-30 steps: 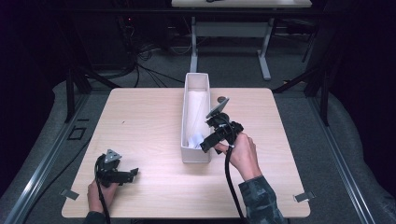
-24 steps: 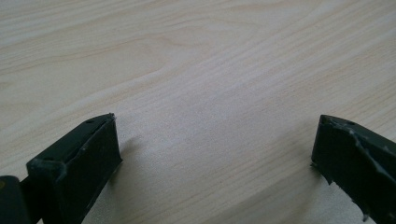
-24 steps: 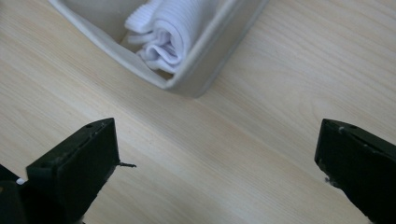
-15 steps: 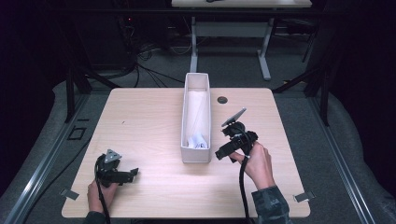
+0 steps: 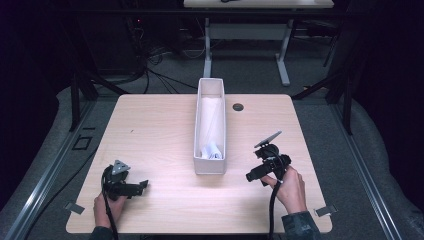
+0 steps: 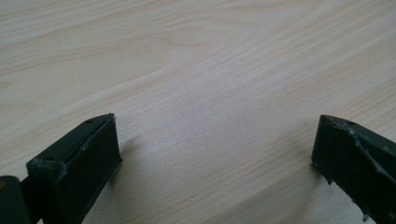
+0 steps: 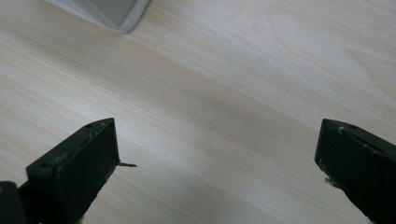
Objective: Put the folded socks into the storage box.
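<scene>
A long white bin point(image 5: 210, 165) stands in the middle of the wooden table point(image 5: 155, 135), and a rolled white cloth point(image 5: 211, 125) lies inside it. My right gripper point(image 5: 248, 177) is held just right of the bin's near end, low over the table, open and empty. In the right gripper view its jaws stand wide apart over bare wood, with the bin's corner point(image 7: 112, 14) at the top left. My left gripper point(image 5: 144, 185) rests near the table's front left, also open, its jaws spread over bare wood in the left gripper view.
A small dark round grommet point(image 5: 238, 107) sits in the tabletop right of the bin's far end. Another desk's legs point(image 5: 282, 50) and cables stand on the floor behind the table. Metal rails run along the floor on both sides.
My right gripper has pulled away from the bin's near end, moving right and toward the person, then lowered toward the table. The left gripper has stayed put.
</scene>
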A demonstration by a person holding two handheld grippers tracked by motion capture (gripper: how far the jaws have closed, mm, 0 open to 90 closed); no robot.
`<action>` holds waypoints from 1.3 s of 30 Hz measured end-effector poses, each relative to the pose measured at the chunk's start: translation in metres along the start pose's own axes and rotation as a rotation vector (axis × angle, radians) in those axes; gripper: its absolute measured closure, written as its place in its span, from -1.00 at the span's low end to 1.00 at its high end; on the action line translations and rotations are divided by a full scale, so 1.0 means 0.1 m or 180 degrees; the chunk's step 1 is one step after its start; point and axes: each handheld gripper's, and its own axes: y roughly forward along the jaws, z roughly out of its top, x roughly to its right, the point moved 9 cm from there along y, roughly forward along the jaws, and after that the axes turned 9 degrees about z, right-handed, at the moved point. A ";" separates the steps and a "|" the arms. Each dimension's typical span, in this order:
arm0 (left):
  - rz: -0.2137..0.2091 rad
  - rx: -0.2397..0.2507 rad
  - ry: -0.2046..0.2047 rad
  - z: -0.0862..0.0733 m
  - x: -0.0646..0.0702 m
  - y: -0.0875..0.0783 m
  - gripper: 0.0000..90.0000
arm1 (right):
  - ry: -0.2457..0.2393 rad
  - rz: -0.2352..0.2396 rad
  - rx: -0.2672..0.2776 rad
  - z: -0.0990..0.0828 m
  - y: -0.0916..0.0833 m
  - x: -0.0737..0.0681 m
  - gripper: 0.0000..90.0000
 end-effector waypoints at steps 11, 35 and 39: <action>0.0000 0.0000 0.0001 0.00 0.00 0.00 -0.98 | 0.0085 -0.0122 0.0036 -0.25 0.21 0.20 -1.00; 0.0003 0.0002 0.0000 0.00 0.00 0.00 -0.99 | 0.0111 -0.0395 0.1057 -0.64 0.49 0.56 -1.00; 0.0002 0.0003 -0.0001 0.00 0.00 0.00 -0.99 | 0.0039 -0.0399 0.1277 -0.66 0.49 0.58 -1.00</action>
